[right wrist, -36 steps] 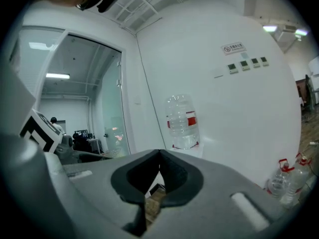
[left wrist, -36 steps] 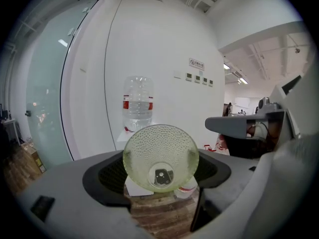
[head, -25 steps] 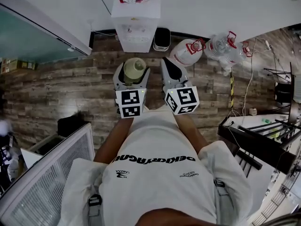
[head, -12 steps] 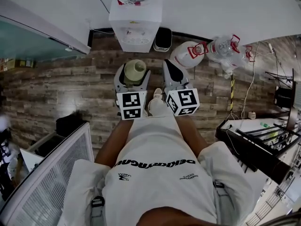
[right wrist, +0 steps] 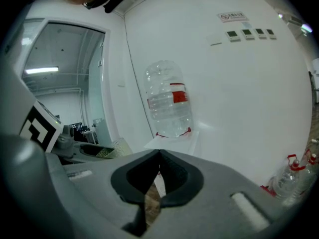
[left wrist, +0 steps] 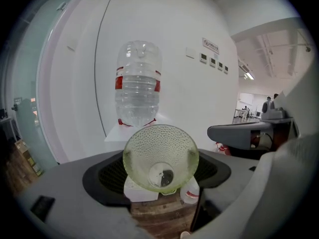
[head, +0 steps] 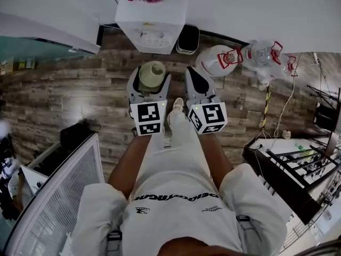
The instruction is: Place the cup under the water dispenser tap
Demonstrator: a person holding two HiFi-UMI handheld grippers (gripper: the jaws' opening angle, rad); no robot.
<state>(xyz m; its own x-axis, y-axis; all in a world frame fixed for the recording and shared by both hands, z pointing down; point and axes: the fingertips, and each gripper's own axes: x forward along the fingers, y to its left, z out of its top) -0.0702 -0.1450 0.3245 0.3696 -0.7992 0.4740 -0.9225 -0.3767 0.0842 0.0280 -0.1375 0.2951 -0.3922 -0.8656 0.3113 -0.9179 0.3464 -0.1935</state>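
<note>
Left tool (head: 150, 79) pinches green dimpled cup (left wrist: 160, 156) between wide-set jaws. Cup is over wood floor (head: 69, 95), just in front of water dispenser (head: 151, 23), not yet under it. Right tool (right wrist: 158, 158) empty, jaws pressed together, close beside left tool. Versus one second ago: dispenser looms larger and nearer both tools in head view; shoe (head: 177, 111) now shows between tools; grip on cup unchanged.

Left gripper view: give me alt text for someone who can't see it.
A pale green dimpled cup fills the centre, gripped in the grey jaws of the left gripper. Behind it stands a white water dispenser topped by an upturned clear bottle with a red label, against a white wall.
</note>
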